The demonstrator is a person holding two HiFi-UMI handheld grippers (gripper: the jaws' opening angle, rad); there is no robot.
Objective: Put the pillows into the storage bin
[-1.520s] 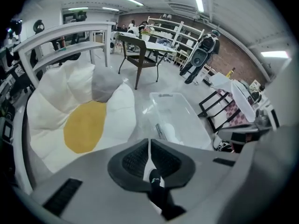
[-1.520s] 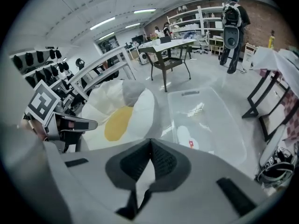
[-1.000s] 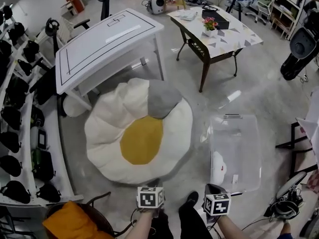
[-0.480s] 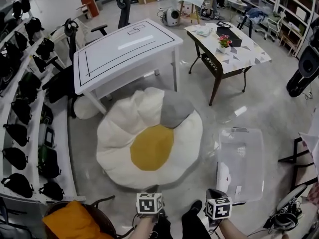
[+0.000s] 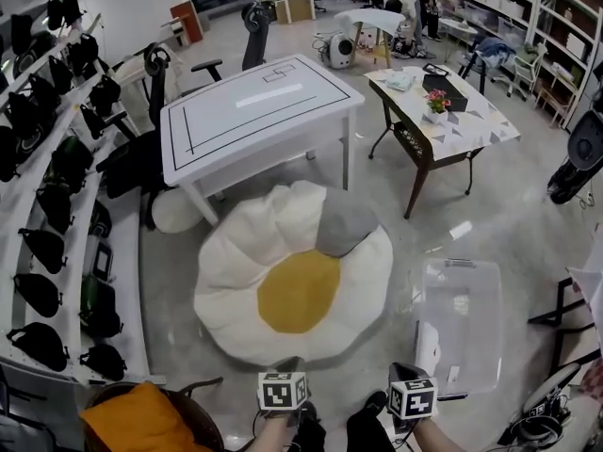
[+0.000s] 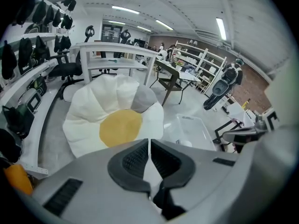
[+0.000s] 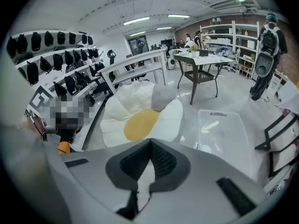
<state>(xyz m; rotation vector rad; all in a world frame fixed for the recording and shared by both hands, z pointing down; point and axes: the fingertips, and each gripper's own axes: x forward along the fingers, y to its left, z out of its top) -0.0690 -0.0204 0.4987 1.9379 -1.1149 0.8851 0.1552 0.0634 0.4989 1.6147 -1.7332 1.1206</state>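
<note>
Grey floor (image 5: 452,205) | flower pillow (image 5: 292,295) beside clear storage bin (image 5: 462,323)

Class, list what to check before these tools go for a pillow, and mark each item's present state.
1. Jaws of the left tool apart for a grasp: not ok, shut and empty.
2. Jaws of the right tool apart: not ok, shut and empty.
3. Top of the storage bin open: ok, no lid seen.
4. Way to the grey pillow free: ok, it lies on top of the egg pillow.
5. Room in the bin for the egg pillow: cannot tell; it looks wider than the bin.
</note>
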